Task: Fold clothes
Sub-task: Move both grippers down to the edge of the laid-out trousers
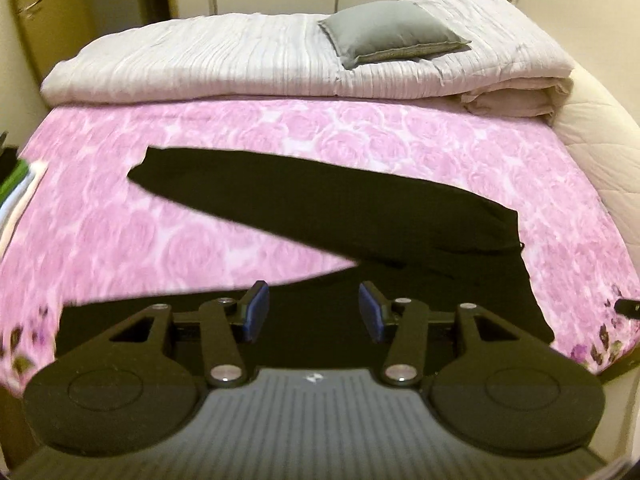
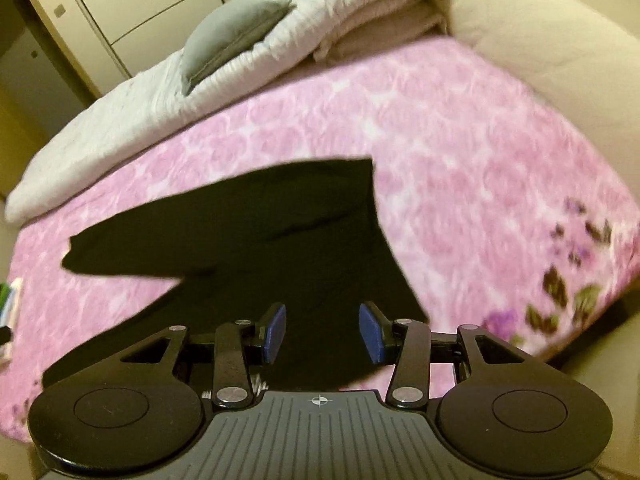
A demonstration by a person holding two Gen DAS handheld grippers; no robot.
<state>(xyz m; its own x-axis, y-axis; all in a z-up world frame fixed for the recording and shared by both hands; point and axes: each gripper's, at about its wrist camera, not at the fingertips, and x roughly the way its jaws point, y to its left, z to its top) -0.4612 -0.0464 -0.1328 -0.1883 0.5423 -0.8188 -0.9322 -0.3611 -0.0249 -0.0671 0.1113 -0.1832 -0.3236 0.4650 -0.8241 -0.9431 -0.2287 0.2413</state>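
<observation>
A black garment point(image 1: 340, 208) lies spread on the pink rose-patterned bedspread point(image 1: 160, 220), with one long part stretched toward the left. It also shows in the right wrist view point(image 2: 248, 232). My left gripper point(image 1: 314, 310) is open and empty, above the garment's near edge. My right gripper point(image 2: 322, 330) is open and empty, above the garment's near right part. Its tip shows at the right edge of the left wrist view point(image 1: 628, 306).
A folded white quilt point(image 1: 240, 68) with a grey pillow point(image 1: 392, 34) on it lies across the far side of the bed. A cream padded bed edge point(image 1: 600, 140) runs along the right. A stack of folded clothes point(image 1: 16, 188) sits at the left edge.
</observation>
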